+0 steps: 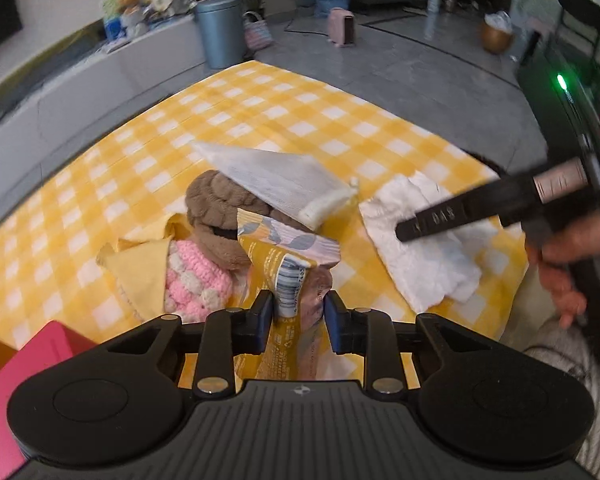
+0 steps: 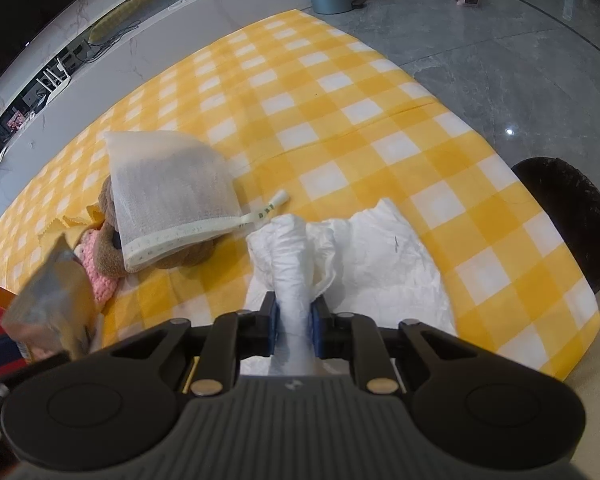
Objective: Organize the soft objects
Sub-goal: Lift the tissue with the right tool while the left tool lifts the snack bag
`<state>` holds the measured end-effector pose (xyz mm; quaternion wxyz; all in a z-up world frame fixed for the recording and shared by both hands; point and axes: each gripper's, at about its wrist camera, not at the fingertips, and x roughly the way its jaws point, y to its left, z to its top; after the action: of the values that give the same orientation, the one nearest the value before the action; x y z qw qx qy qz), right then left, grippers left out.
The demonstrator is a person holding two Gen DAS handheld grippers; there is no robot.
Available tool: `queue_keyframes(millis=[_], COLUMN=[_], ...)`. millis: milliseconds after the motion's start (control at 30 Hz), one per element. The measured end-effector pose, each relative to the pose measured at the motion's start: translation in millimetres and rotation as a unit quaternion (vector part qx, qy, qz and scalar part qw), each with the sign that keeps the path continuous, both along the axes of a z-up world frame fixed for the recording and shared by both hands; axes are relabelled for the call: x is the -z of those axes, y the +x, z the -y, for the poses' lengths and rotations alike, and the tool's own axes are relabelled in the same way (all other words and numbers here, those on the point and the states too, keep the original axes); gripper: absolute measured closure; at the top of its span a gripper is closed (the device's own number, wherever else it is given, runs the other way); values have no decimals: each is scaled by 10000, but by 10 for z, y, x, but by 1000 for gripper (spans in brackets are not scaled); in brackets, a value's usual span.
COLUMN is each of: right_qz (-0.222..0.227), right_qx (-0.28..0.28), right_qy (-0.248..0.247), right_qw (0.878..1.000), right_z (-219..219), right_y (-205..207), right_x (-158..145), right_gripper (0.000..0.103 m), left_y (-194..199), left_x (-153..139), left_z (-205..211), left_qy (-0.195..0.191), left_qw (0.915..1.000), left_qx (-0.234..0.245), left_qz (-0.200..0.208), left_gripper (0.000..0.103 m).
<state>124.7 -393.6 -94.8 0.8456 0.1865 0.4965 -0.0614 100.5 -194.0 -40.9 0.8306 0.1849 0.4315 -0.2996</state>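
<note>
The left gripper (image 1: pixel 298 306) has its blue pads closed on a crinkly yellow and lilac foil pouch (image 1: pixel 290 264) with a barcode, which sits at lower centre of the left wrist view, raised off the yellow and white checked cloth (image 1: pixel 260 112). The pouch looks light, thin and slick, and it creases where it is pinched; a grip on its flat sealed edge should hold better than one on its puffed body.

The right gripper (image 2: pixel 294 320) is clamped narrowly on a bunched fold of a white quilted padded sheet (image 2: pixel 384 256), at lower centre of the right wrist view. The rest of the sheet lies spread on the cloth to the right. It seems limp and light, so it will likely drape and drag when raised; taking it by a gathered fold, as here, suits it.

At centre left of both views lies a heap of 4 soft things: a white mesh drawstring bag (image 2: pixel 168 204) resting on a brown plush toy (image 1: pixel 216 216), beside a pink and white crocheted piece (image 1: pixel 196 280) and a pale yellow cloth (image 1: pixel 140 272). All look yielding and easy to squash. A red box (image 1: pixel 28 364) shows at lower left.
</note>
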Motion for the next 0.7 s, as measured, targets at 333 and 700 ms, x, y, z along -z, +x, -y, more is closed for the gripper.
queue_keyframes(millis=[333, 700], right_qz=[-22, -70], right_qx=[-28, -104], right_qy=[16, -68], right_qw=[10000, 9999], right_z=[18, -18], right_y=[36, 64], right_x=[27, 32], right_gripper=[87, 85], left_y=[-8, 577], left_x=[637, 751], left_z=[462, 136], left_qy=[1293, 14], left_qw=[9907, 9942], left_qx=[11, -728], left_qz=[416, -787], left_gripper=[18, 0])
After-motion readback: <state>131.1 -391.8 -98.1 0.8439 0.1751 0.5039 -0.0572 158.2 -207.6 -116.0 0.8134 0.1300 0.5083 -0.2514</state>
